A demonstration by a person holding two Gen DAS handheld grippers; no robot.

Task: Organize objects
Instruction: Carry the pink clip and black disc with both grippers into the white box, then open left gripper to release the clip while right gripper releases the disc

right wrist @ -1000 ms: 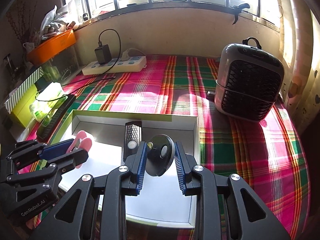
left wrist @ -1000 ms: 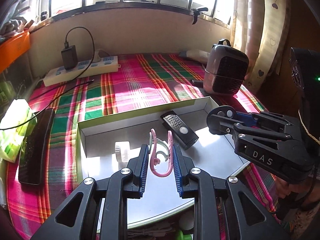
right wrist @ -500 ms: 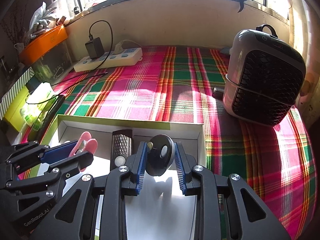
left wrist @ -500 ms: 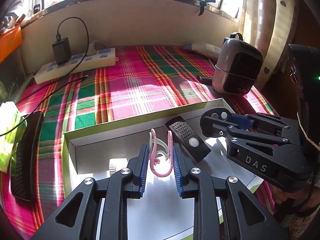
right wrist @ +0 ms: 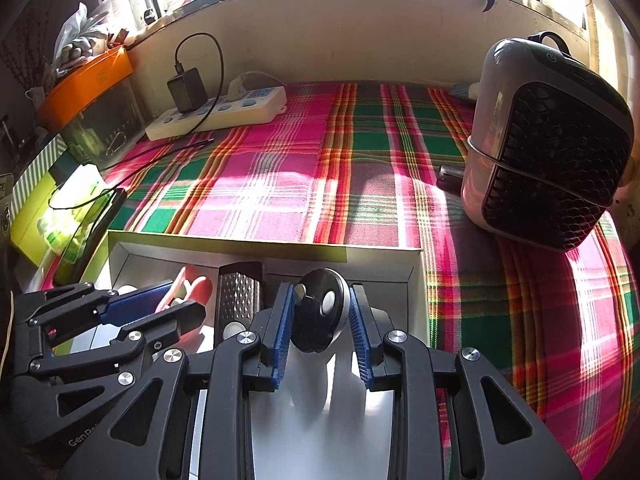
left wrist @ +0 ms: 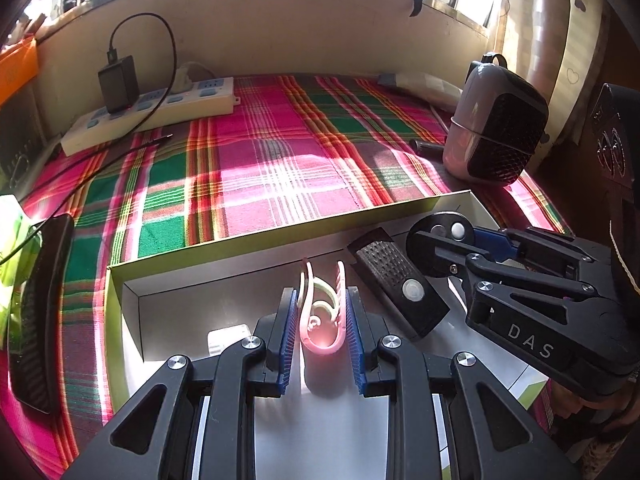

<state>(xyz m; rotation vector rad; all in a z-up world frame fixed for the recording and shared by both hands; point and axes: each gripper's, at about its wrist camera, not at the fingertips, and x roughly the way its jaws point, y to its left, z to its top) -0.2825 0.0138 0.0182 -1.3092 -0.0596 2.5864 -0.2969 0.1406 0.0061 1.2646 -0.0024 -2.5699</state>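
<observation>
My left gripper [left wrist: 322, 302] is shut on a pink clip [left wrist: 322, 320], held upright over the shallow white box [left wrist: 280, 236]. My right gripper [right wrist: 320, 304] is shut on a black round disc [right wrist: 318, 316] with a white button, over the box's right part [right wrist: 384, 256]. The right gripper and disc also show in the left wrist view [left wrist: 440, 240], the left gripper in the right wrist view [right wrist: 160, 308]. A black remote-like device [left wrist: 396, 284] lies in the box between the grippers. A small white object [left wrist: 226, 338] lies in the box at the left, partly hidden.
The box sits on a pink and green plaid cloth [left wrist: 260, 160]. A small grey heater [right wrist: 548, 140] stands at the right. A white power strip with a black charger [left wrist: 148, 110] lies at the back left. A black flat object [left wrist: 36, 312] lies at the left edge.
Both grippers have moved forward and lower over the box, still holding the clip and the disc. The box and the remote now look closer.
</observation>
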